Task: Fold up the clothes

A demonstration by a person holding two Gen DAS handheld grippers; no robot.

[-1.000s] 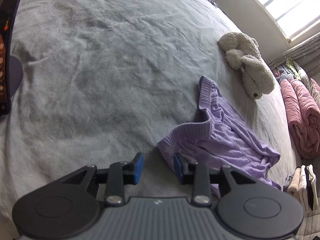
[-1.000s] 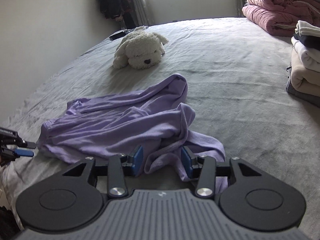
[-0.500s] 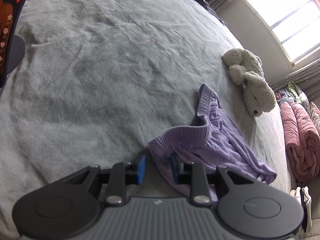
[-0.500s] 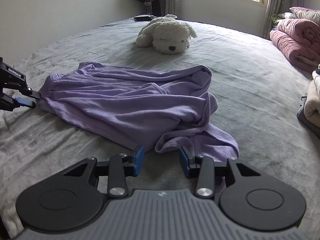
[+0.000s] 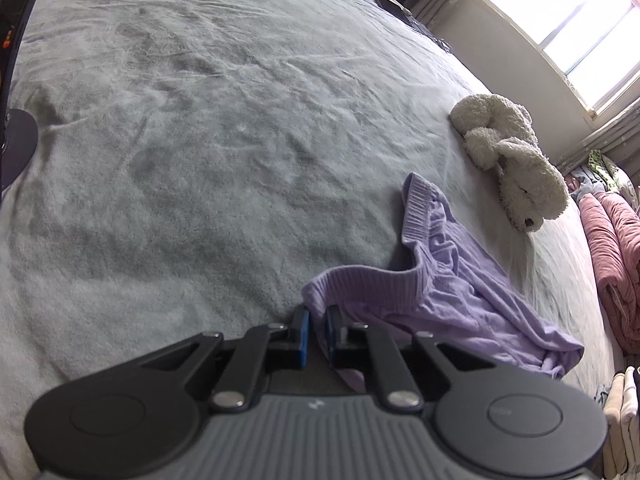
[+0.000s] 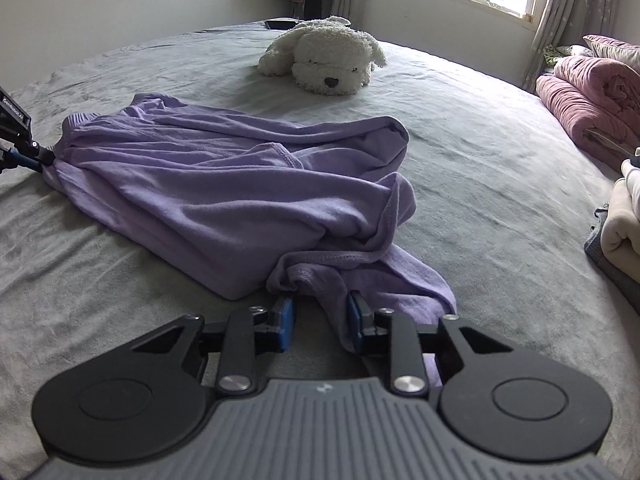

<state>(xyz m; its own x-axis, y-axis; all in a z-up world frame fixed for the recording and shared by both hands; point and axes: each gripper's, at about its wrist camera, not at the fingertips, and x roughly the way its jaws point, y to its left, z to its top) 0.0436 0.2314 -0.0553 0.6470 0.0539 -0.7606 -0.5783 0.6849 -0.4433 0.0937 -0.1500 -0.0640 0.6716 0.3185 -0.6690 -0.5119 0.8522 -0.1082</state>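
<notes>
A crumpled purple garment (image 6: 224,192) is spread across the grey bed (image 5: 200,140), its ribbed waistband toward the left gripper (image 5: 317,330) and its bunched far end toward the right gripper (image 6: 320,322). The left gripper's blue pads are drawn close together, with the corner of the waistband (image 5: 368,280) pinched in the narrow gap between them; in the right wrist view its tip is seen at the left edge of the garment, meeting the cloth. The right gripper is held partly open, its jaws set either side of a rumpled hem fold (image 6: 316,268), with cloth lying against the right pad but not clamped.

The step in hand is judged to be the taking hold of two ends so that the garment can be stretched flat. For the next move, the right jaws would need to be closed on that fold, and the cloth then drawn apart evenly and kept low over the bed. A white plush dog (image 6: 328,56) lies beyond, and folded piles (image 6: 624,216) are stacked at the right edge of the bed.
</notes>
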